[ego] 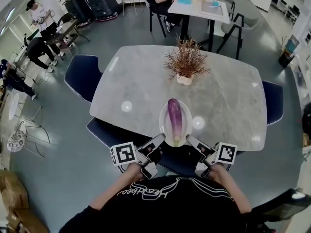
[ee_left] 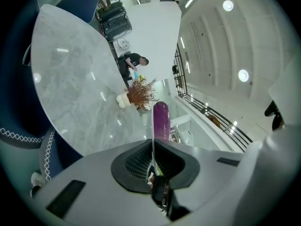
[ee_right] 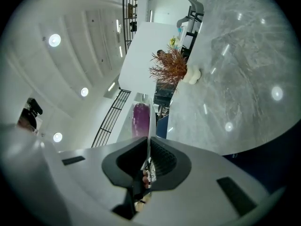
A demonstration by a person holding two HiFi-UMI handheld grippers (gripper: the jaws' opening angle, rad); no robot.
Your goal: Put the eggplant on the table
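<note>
A long purple eggplant [ego: 174,119] lies on a white oval plate [ego: 163,116] at the near edge of the grey marble table [ego: 136,81]. My left gripper [ego: 162,139] is shut on the plate's near left rim and my right gripper [ego: 190,139] on its near right rim. In the left gripper view the rim [ee_left: 152,126] runs as a thin white edge between the shut jaws of the left gripper [ee_left: 152,147], with the eggplant [ee_left: 161,119] beyond. The right gripper view shows the right gripper [ee_right: 148,145], the plate rim [ee_right: 149,121] and the eggplant [ee_right: 140,119] the same way. Whether the plate rests on the table I cannot tell.
A dried plant in a white pot [ego: 186,64] stands mid-table beyond the plate. Blue chairs sit at the table's left [ego: 80,74], right [ego: 274,101] and near side [ego: 104,130]. People sit at other tables in the background.
</note>
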